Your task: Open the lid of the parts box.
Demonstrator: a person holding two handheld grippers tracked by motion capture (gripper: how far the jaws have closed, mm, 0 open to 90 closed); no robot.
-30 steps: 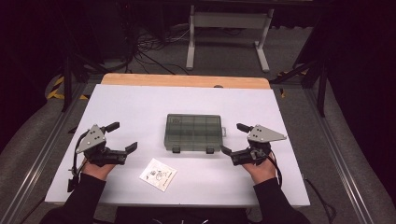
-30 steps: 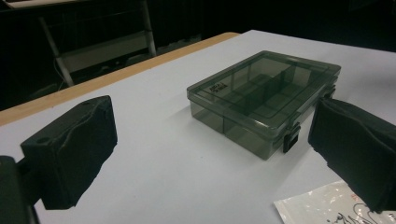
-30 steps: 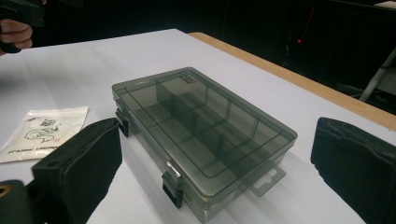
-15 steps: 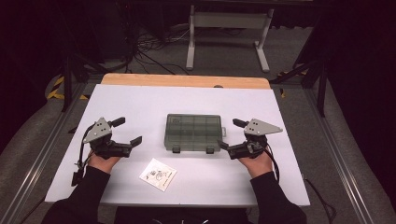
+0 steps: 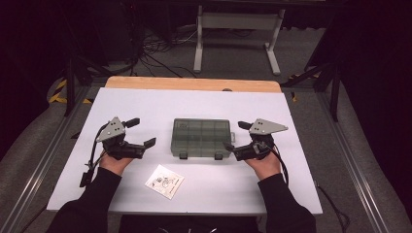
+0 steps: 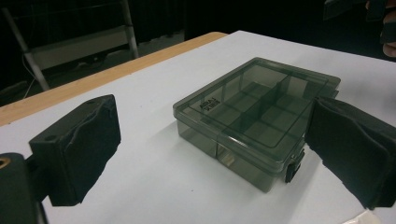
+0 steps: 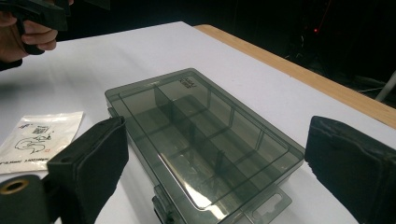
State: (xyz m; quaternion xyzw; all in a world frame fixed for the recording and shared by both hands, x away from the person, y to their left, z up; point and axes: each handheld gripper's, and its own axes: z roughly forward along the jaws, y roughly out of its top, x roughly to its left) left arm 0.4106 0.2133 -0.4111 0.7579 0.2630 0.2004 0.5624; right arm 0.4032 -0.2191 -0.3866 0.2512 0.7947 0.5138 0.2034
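A closed, smoky transparent compartment box (image 5: 200, 137) lies flat in the middle of the white table (image 5: 194, 104), its latches on the near side. My left gripper (image 5: 142, 132) stands open just left of the box, apart from it. My right gripper (image 5: 234, 135) stands open at the box's right end, its near fingertip close to the corner. In the left gripper view the box (image 6: 254, 116) sits ahead between the wide-apart pads (image 6: 79, 140). From the right gripper view the box (image 7: 201, 135) shows inner dividers and lies between that gripper's pads (image 7: 355, 163).
A small white printed packet (image 5: 164, 181) lies near the front edge, left of centre, also as the packet (image 7: 39, 140) in the right gripper view. A wooden strip (image 5: 194, 83) borders the table's far edge. Dark floor with cables and a metal stand (image 5: 235, 29) lies beyond.
Both grippers have moved inward toward the box and slightly forward. Both stay open; the box and packet have not moved.
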